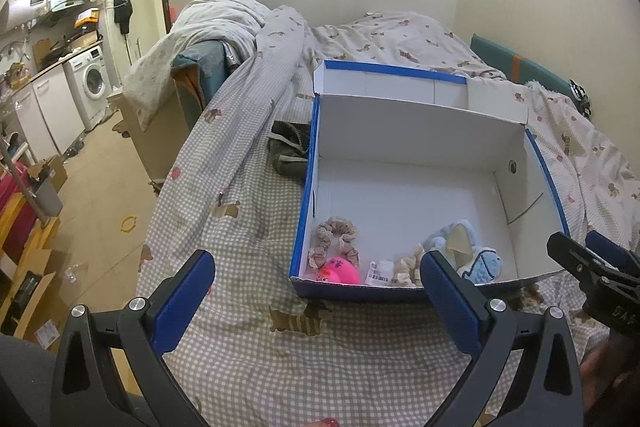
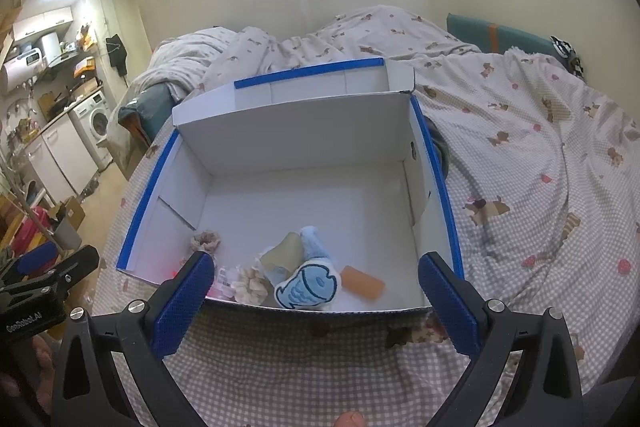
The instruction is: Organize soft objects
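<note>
Soft items lie grouped along the near wall of the box, which sits open on the bed.

- Fish toy: pale blue, white-edged, against the near wall, roughly central.
- Blue plush: just behind the fish toy and touching it; a beige flap stands up from it.
- Orange block: flat on the box floor, just right of the fish toy.
- Cream scrunchie: left of the fish toy, beside a barcode tag.
- Pink toy: near-left corner.
- Brown scrunchie: just behind the pink toy.

Box: white inside, blue outside; its lid stands folded up at the far side. Far half of the floor bare.

Bed: checked cover printed with dogs; rumpled duvet at the far end.

Left gripper: jaws wide, nothing between them, held over the bed before the near-left part of the box.

Right gripper: jaws wide, holding nothing, framing the near wall of the box.

Washer at the far left, on the tiled floor.
</note>
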Tool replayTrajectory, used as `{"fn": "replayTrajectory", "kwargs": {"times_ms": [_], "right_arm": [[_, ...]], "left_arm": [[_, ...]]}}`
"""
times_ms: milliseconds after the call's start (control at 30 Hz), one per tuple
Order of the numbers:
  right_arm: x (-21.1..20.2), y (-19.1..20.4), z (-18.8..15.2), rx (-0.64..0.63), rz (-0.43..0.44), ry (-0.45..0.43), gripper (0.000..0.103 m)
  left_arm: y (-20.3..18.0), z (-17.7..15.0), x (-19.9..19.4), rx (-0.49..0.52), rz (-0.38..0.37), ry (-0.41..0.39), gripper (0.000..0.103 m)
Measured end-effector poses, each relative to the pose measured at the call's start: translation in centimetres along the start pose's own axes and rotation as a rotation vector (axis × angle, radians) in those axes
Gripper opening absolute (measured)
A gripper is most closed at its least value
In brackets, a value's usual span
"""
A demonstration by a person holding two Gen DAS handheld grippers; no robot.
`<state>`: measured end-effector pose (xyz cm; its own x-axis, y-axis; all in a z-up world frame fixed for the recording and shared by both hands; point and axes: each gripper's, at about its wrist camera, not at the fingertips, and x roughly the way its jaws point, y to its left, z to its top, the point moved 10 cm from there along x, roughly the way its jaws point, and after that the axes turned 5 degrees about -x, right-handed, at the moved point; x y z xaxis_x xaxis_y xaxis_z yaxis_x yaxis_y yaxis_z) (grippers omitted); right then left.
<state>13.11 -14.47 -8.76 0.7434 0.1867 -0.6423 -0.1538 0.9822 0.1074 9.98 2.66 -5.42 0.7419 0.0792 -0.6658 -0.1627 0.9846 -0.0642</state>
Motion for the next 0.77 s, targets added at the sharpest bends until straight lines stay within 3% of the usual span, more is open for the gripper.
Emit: {"fn": "replayTrajectory", "kwargs": {"times_ms": [767], "right_arm": [[0.23,-0.01,0.05,-0.014,0.007,-0.001,0.103]], "left_arm": [[-0.18,0.49,-0.36,-0.005,-0.016,-0.005,0.102]]}}
